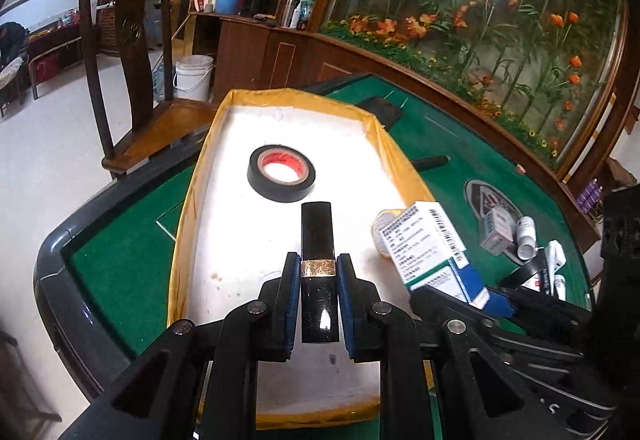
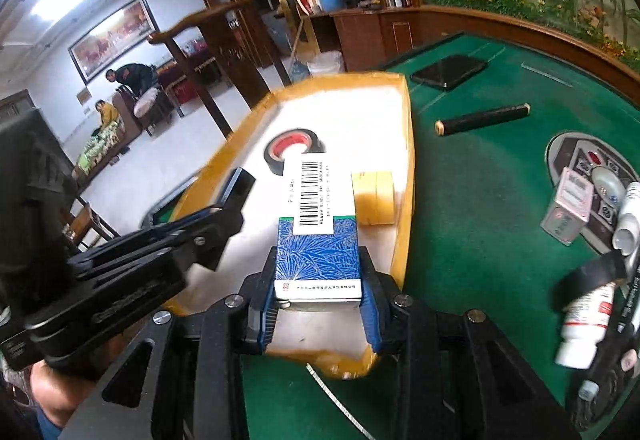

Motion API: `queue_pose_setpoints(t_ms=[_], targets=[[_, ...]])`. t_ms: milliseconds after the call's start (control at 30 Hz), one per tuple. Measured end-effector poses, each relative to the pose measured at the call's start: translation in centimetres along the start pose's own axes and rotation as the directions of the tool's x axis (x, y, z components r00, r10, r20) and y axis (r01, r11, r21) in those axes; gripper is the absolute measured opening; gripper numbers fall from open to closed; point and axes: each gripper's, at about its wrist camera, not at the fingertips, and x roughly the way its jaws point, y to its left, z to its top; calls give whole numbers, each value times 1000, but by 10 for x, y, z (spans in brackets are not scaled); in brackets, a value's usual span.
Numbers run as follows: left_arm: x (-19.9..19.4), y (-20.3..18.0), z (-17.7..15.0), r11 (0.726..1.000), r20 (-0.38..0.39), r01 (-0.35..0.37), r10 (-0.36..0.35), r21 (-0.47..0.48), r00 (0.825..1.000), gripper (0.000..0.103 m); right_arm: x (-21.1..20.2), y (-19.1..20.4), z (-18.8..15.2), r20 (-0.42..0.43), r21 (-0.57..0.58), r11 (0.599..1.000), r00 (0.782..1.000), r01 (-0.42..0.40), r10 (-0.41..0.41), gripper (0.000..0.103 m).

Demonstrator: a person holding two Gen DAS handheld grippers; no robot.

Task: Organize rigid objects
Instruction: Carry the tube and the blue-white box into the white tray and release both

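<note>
The left gripper [image 1: 319, 272] grasps a black tube [image 1: 318, 272] over the white tray [image 1: 224, 224]; the tape roll [image 1: 281, 173] lies at 12 o'clock from it. The right gripper [image 2: 319, 280] clamps a blue box [image 2: 318, 240] above the tray's right side, with a yellow roll [image 2: 374, 197] at 1 o'clock.

The green felt counter [image 2: 480, 199] carries a yellow-rimmed tray [image 1: 188, 199] at its left edge, a black tablet [image 2: 448, 71] toward the far edge, a dark rod [image 2: 482, 117], and boxes and bottles [image 2: 584, 316] at its right.
</note>
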Motion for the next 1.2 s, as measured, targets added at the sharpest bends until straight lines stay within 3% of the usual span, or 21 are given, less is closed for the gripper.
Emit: queue_pose_setpoints(t_ms=[233, 433, 533, 1033, 1200], targets=[[12, 0, -5, 1000, -45, 1, -1, 12, 999, 18, 15, 7, 3, -25, -54, 999, 1000, 5, -7, 34], [14, 3, -8, 999, -53, -42, 44, 29, 998, 19, 22, 27, -5, -20, -243, 966, 995, 92, -100, 34], [17, 1, -9, 998, -69, -43, 46, 40, 997, 19, 28, 37, -12, -39, -300, 950, 994, 85, -101, 34], [19, 1, -10, 999, -110, -42, 44, 26, 993, 19, 21, 32, -15, -49, -255, 966, 998, 36, -50, 34], [12, 4, -7, 999, -106, -32, 32, 2, 994, 27, 13, 27, -14, -45, -219, 976, 999, 10, -21, 39]])
